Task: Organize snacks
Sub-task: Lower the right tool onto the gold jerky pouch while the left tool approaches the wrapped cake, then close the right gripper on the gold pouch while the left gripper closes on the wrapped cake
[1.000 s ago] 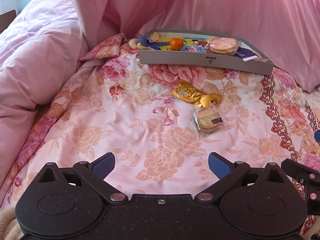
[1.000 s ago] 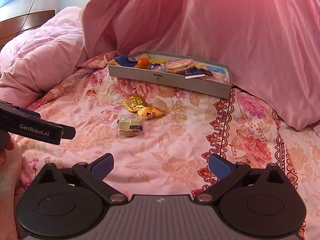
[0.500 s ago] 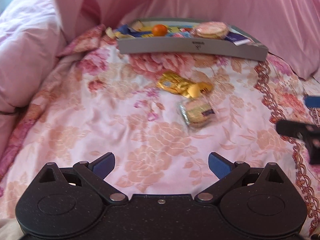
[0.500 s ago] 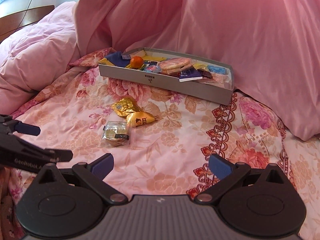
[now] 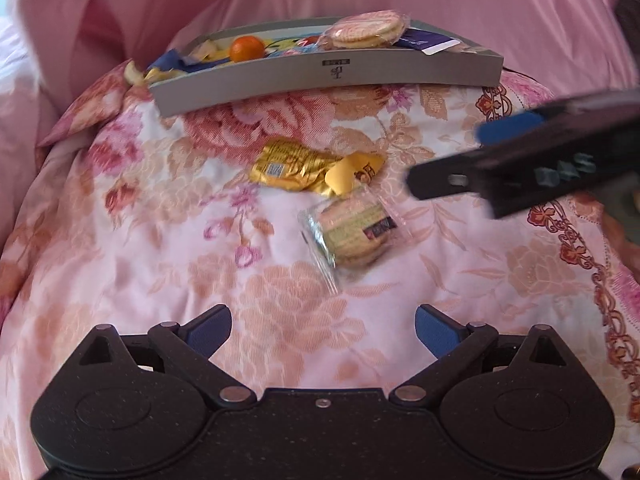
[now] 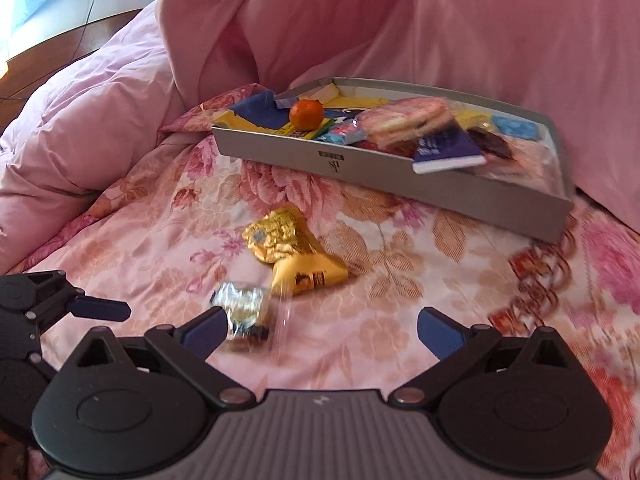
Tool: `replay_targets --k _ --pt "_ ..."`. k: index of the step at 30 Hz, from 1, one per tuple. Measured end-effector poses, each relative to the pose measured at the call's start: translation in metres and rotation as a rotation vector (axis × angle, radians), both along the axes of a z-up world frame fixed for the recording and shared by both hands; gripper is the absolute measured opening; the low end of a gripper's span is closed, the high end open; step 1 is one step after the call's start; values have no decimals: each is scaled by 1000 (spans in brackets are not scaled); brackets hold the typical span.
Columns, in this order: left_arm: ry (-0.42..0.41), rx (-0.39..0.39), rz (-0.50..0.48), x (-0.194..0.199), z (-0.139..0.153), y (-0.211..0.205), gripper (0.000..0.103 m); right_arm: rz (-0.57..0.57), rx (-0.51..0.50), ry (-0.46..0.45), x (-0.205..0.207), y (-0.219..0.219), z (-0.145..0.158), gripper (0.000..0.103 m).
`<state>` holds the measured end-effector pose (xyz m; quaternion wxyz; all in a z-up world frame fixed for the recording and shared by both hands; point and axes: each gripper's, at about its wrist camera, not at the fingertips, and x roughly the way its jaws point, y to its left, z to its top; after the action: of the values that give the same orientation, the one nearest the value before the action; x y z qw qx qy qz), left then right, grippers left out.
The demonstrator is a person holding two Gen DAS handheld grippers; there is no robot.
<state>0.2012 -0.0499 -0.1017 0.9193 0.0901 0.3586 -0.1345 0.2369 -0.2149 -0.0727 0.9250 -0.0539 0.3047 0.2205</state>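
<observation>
A grey box (image 5: 328, 76) (image 6: 400, 180) on the flowered bedspread holds several snacks, among them an orange (image 5: 247, 48) (image 6: 306, 113) and a wrapped pink biscuit (image 5: 366, 31) (image 6: 408, 120). In front of it lie a gold wrapper (image 5: 288, 168) (image 6: 276, 240), a yellow packet (image 5: 356, 172) (image 6: 310, 274) and a clear-wrapped biscuit (image 5: 352, 232) (image 6: 244, 316). My left gripper (image 5: 323, 330) is open, just short of the clear-wrapped biscuit. My right gripper (image 6: 322, 332) is open, its left finger beside that biscuit.
Pink duvet and pillows (image 6: 80, 128) pile up at the left and behind the box. The right gripper's arm (image 5: 520, 168) crosses the left wrist view at the right. The left gripper (image 6: 60, 312) shows at the right wrist view's left edge.
Both grippers have moved forward toward the loose snacks. The right gripper has swung in close over the clear-wrapped biscuit. Both stay open.
</observation>
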Motion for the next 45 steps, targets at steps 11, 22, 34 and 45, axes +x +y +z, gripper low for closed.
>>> replay_targets --k 11,22,34,45 --pt "-147 91 -210 29 1 -5 98 120 -8 1 66 38 -15 101" --pt "-145 92 -325 39 -7 -10 95 155 -66 6 88 57 -33 83" --pt "-112 41 -435 57 -13 -15 89 191 -118 22 81 35 -34 55" --pt "-25 -31 -406 54 -8 -12 81 101 -98 58 56 -11 -36 55"
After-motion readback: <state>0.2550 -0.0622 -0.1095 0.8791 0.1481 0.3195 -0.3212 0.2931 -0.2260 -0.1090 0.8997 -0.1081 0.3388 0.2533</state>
